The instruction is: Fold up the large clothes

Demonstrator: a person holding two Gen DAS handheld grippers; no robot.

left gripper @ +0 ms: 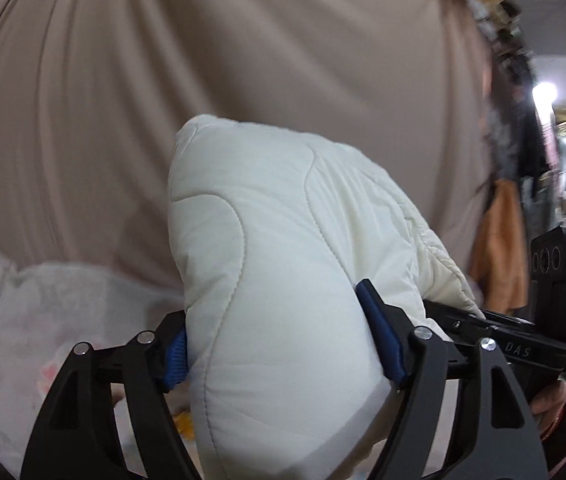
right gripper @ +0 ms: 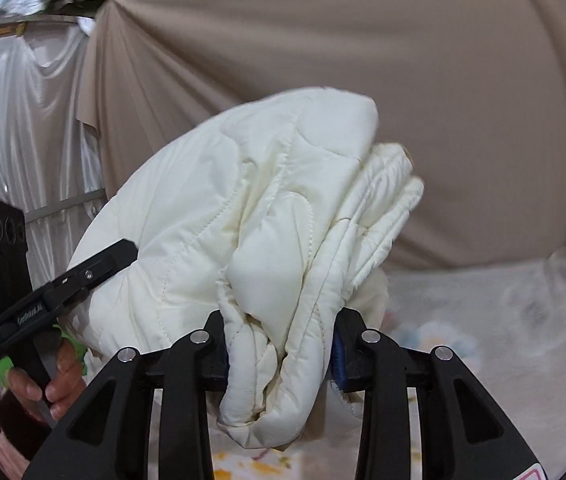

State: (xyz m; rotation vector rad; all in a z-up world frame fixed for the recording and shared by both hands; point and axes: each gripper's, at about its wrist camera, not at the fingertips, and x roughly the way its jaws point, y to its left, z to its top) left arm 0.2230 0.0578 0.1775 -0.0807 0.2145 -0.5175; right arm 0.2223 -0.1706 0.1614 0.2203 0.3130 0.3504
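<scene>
A cream quilted padded jacket (left gripper: 283, 248) is bunched up and held in the air between both grippers. My left gripper (left gripper: 283, 352) is shut on a thick puffy fold of it, blue pads pressing both sides. My right gripper (right gripper: 281, 354) is shut on another bunched fold of the jacket (right gripper: 267, 208), with ribbed hem layers hanging to the right. The right gripper's body shows in the left wrist view (left gripper: 523, 344), and the left gripper's body shows in the right wrist view (right gripper: 63, 280), close beside the jacket.
A beige curtain (left gripper: 243, 60) fills the background. A pale floral bedsheet (right gripper: 503, 320) lies below. White drapes (right gripper: 15, 120) hang at the left in the right wrist view. Hanging clothes and a bright lamp (left gripper: 543, 92) stand at the right.
</scene>
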